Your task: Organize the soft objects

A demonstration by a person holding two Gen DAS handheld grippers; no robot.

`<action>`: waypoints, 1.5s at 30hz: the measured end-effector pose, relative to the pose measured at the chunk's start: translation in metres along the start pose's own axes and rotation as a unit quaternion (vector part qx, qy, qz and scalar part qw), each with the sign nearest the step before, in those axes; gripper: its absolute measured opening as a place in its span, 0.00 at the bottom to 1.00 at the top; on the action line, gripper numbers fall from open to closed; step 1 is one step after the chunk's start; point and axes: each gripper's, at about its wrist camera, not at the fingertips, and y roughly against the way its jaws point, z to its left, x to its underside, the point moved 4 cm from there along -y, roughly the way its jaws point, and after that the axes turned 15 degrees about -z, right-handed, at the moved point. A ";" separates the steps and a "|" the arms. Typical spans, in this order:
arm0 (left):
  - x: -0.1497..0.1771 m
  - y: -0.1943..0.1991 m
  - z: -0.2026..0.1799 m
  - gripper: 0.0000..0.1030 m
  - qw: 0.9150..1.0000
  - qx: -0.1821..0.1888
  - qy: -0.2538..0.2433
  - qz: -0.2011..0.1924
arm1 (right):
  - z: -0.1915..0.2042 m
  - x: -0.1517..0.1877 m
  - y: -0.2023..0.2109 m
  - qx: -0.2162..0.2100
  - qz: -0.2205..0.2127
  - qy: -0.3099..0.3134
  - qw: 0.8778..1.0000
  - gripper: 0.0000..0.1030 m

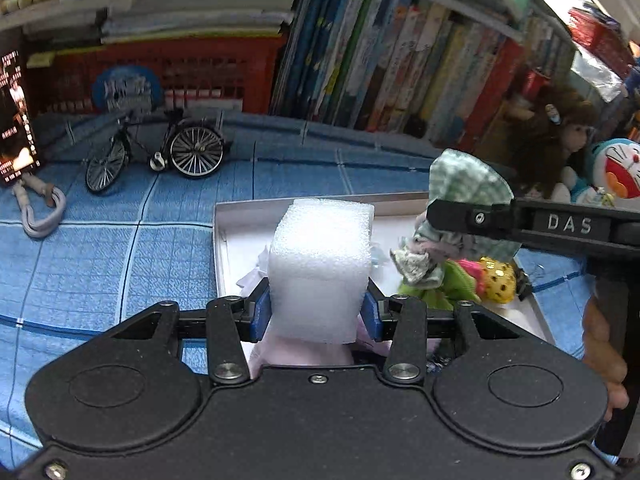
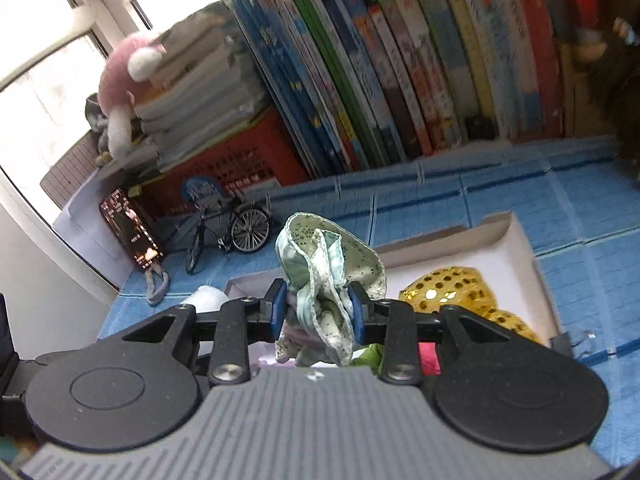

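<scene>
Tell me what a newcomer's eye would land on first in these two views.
First, the white foam block clamped in the left gripper, held over the near end of the shallow white box on the blue mat. Next, the green patterned cloth bunched in the right gripper, above the same box beside a gold sequined item. Behind, a model bicycle stands before a red crate.
</scene>
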 end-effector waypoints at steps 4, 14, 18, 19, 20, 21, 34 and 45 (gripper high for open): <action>0.005 -0.015 0.006 0.42 1.000 -0.001 0.004 0.009 | -0.007 0.008 -0.015 0.016 0.018 0.003 1.000 0.37; 0.013 -0.035 0.010 0.42 1.000 -0.007 0.005 0.030 | -0.012 0.023 -0.033 0.031 0.051 0.014 0.998 0.37; 0.009 -0.030 0.010 0.50 0.999 -0.003 0.013 0.030 | -0.007 0.021 -0.031 0.022 0.050 0.015 0.998 0.48; 0.007 -0.028 0.009 0.52 1.000 -0.004 0.013 0.028 | -0.006 0.019 -0.028 0.021 0.047 0.015 0.999 0.59; 0.005 -0.024 0.008 0.55 1.000 -0.005 0.011 0.023 | -0.005 0.017 -0.026 0.019 0.042 0.015 0.999 0.61; 0.003 -0.020 0.006 0.59 1.000 -0.005 0.008 0.017 | -0.003 0.015 -0.021 0.014 0.037 0.015 0.999 0.62; -0.003 0.084 -0.027 0.83 0.995 0.006 -0.040 -0.093 | 0.021 -0.007 0.096 -0.007 -0.105 0.106 0.989 0.87; 0.055 0.184 -0.054 0.93 0.981 0.036 -0.040 -0.185 | 0.039 0.044 0.207 -0.009 -0.237 0.182 0.954 1.00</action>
